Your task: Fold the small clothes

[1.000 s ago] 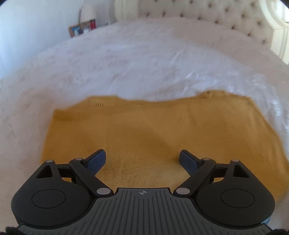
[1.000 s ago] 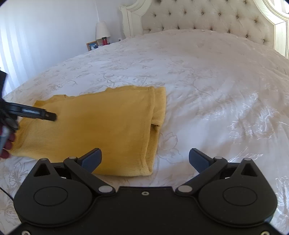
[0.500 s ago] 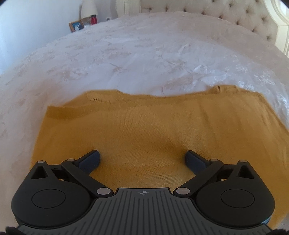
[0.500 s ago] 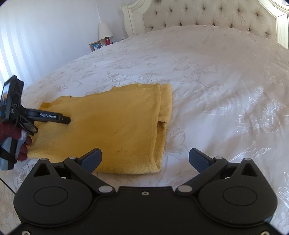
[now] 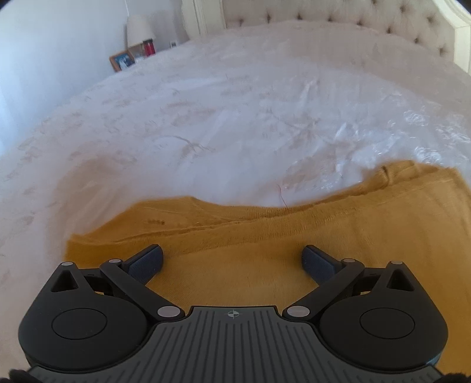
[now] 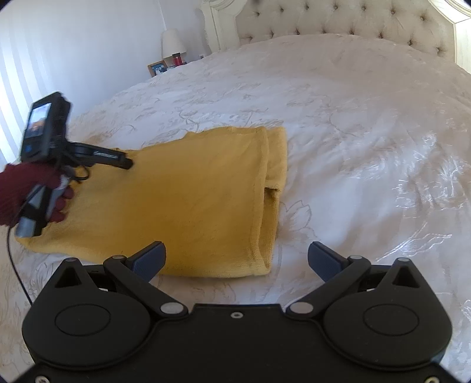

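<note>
While both tools gape, lamp (image 6: 173, 42) flanks bed (image 6: 338, 97).

Both hand-held grippers, left hand-held gripper (image 5: 232, 260) and right hand-held gripper (image 6: 237, 259), jaws wide apart, empty

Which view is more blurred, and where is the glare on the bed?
Left wrist view: motion-blurred, bedspread smeared, glare at right; yellow garment soft. Right wrist view: sharper, garment weave readable; only the left hand-held gripper blurs; sheen on the bedspread's right side; fisheye bends the headboard.
</note>
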### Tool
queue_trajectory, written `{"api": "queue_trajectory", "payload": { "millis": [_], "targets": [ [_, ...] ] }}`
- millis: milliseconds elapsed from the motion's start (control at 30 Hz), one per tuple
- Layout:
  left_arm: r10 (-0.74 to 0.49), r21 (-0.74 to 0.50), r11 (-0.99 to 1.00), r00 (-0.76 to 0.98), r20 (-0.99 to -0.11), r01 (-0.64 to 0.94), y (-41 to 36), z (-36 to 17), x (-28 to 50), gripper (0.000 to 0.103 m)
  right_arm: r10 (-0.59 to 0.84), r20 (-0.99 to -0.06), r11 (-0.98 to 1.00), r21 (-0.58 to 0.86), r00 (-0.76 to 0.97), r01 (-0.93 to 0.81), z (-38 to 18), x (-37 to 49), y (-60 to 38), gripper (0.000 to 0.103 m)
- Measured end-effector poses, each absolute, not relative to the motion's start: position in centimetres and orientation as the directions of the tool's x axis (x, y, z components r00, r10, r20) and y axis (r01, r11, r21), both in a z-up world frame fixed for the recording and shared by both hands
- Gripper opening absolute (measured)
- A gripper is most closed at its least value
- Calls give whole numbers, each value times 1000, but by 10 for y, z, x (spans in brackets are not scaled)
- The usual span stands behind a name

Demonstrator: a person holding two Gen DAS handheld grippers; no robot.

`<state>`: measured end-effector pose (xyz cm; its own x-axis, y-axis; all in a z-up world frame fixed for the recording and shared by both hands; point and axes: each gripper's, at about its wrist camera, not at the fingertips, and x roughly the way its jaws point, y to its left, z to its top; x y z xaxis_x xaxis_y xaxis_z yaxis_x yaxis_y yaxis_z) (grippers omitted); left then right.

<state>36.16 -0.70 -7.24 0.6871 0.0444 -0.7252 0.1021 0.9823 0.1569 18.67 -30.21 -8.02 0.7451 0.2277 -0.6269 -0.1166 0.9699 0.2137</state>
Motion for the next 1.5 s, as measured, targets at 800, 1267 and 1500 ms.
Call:
{"api": "queue_trajectory", "payload": {
  "millis": [800, 1267, 1500],
  "targets": [
    [-114, 117, 945, 643, -757, 306, -21, -78, 210, 103, 276, -588, 944, 313, 760, -101, -87, 182, -310, 102],
    [-131, 10, 979, 667, -734, 203, -14, -89, 217, 103, 446, -532, 812, 578, 720, -75, -101, 232, -349, 103],
    [-149, -14, 977, 629, -763, 215, -11, -81, 225, 103, 584, -497, 725, 676, 642, -137, -109, 285, -347, 103]
  ]
}}
